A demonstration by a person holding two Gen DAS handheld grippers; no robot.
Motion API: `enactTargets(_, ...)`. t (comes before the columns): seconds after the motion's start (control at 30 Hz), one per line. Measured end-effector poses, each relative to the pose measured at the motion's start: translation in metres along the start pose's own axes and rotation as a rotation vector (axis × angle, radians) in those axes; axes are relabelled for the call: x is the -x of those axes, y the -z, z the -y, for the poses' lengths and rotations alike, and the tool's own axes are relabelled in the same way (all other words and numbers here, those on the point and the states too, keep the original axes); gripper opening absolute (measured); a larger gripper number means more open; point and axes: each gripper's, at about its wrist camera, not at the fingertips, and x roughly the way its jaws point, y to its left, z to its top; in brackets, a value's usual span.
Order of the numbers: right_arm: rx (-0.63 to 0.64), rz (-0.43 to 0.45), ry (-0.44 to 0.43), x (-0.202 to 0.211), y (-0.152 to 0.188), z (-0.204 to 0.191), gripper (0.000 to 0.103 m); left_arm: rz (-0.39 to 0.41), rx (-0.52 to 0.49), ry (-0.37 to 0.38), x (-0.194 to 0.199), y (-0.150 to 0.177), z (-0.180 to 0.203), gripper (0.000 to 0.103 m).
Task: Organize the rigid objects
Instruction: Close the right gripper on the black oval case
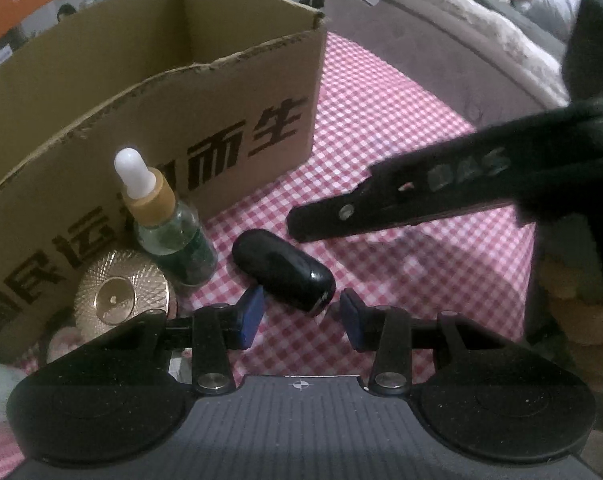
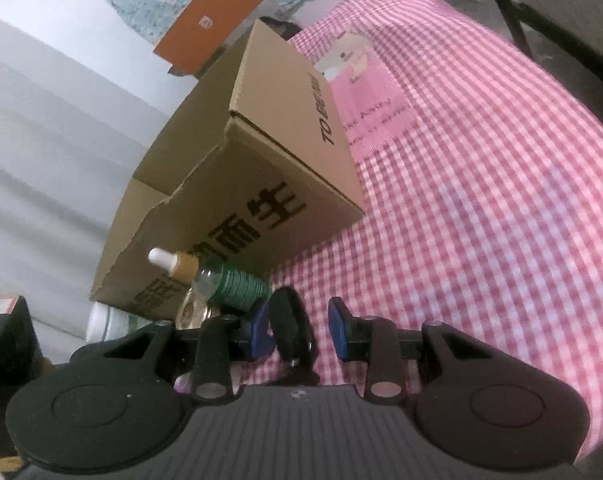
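Down on the pink checked cloth [image 1: 401, 92], a black oval case [image 1: 283, 270] lies just in front of the cardboard box [image 1: 149, 92], which stands with its top open. The left gripper [image 1: 299, 314] hovers over the case with its blue pads parted; the case's near end sits between the fingertips, and the gap on each side shows that neither pad presses it. In the right wrist view the right gripper [image 2: 299, 328] also has its pads apart, and the same case [image 2: 291, 330] lies between them, close against the left pad; whether that pad touches it I cannot tell. The right pad stands clear. Beside the case, against the box's printed wall, stand a glass dropper bottle [image 1: 167, 220] with a white tip and a gold ribbed lid [image 1: 119, 292].
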Motion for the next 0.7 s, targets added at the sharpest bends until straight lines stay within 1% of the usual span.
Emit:
enactTargets(0.07,0.011,-0.031,0.015,-0.012,-0.006,-0.001,0.033,0.002,0.018,0.009,-0.001,-0.003,-0.004,0.042)
enactTargets(0.1,0.011,-0.049,0.008,-0.017,-0.007,0.000,0.027,0.004,0.031,0.015,-0.001,-0.004,-0.006,0.042)
enactTargets(0.13,0.012,-0.073,-0.009,-0.023,-0.008,-0.001,0.026,0.004,0.041,0.022,-0.001,-0.004,-0.008,0.042)
enactTargets(0.2,0.007,-0.100,-0.033,-0.029,-0.010,-0.002,0.027,0.006,0.050,0.018,-0.001,-0.005,-0.011,0.041)
enactTargets(0.27,0.012,-0.103,-0.048,-0.030,-0.011,-0.004,0.027,0.008,0.053,0.009,0.001,-0.005,-0.015,0.041)
enactTargets(0.43,0.015,-0.109,-0.122,-0.027,-0.015,-0.005,0.027,0.008,0.066,0.009,0.002,-0.008,-0.019,0.039)
enactTargets(0.5,0.021,-0.111,-0.125,-0.022,-0.018,-0.002,0.027,0.011,0.061,-0.009,0.003,-0.007,-0.018,0.033)
enactTargets(0.6,0.025,-0.117,-0.121,-0.028,-0.019,-0.004,0.027,0.011,0.060,-0.011,0.002,-0.009,-0.017,0.028)
enactTargets(0.7,0.030,-0.129,-0.096,-0.039,-0.020,-0.007,0.026,0.012,0.062,-0.016,0.001,-0.010,-0.016,0.028)
